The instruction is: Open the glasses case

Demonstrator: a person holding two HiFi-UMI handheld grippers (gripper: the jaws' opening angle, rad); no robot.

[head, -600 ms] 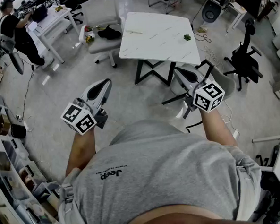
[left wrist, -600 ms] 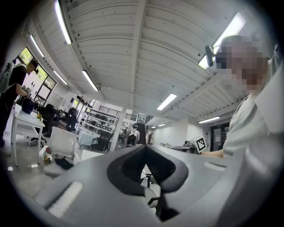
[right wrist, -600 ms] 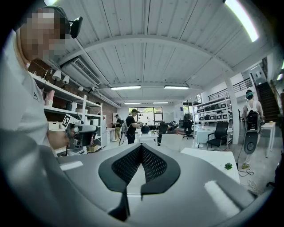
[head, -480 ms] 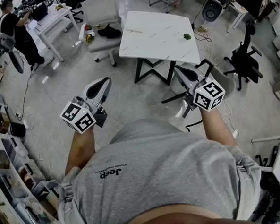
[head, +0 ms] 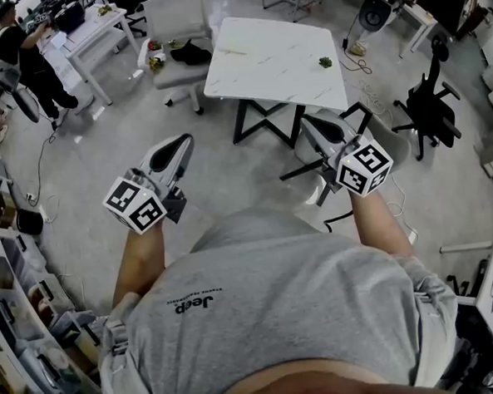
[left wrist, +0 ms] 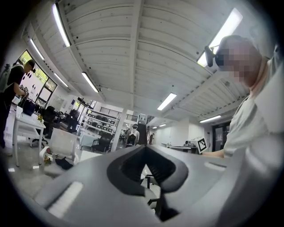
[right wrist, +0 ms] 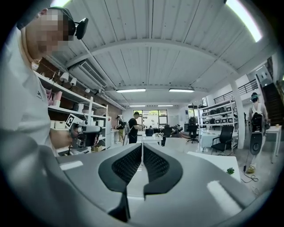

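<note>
I cannot make out a glasses case in any view. My left gripper [head: 188, 142] is held in the air at waist height, its jaws shut with nothing between them; in the left gripper view its tips [left wrist: 145, 146] meet. My right gripper [head: 305, 120] is also shut and empty and points level toward the white table [head: 255, 62]; its tips [right wrist: 142, 145] touch. Both grippers stand short of the table's near edge. A small green thing [head: 326, 62] lies at the table's right side.
A white chair [head: 174, 38] with a black thing [head: 189, 54] on its seat stands left of the table. A black office chair [head: 428, 106] is at the right. A person [head: 30, 68] works at a desk at far left. Shelves [head: 21, 331] line the left edge.
The head view has shifted slightly, so the table sits a little higher and further left. Both grippers keep the same pose, shut and empty.
</note>
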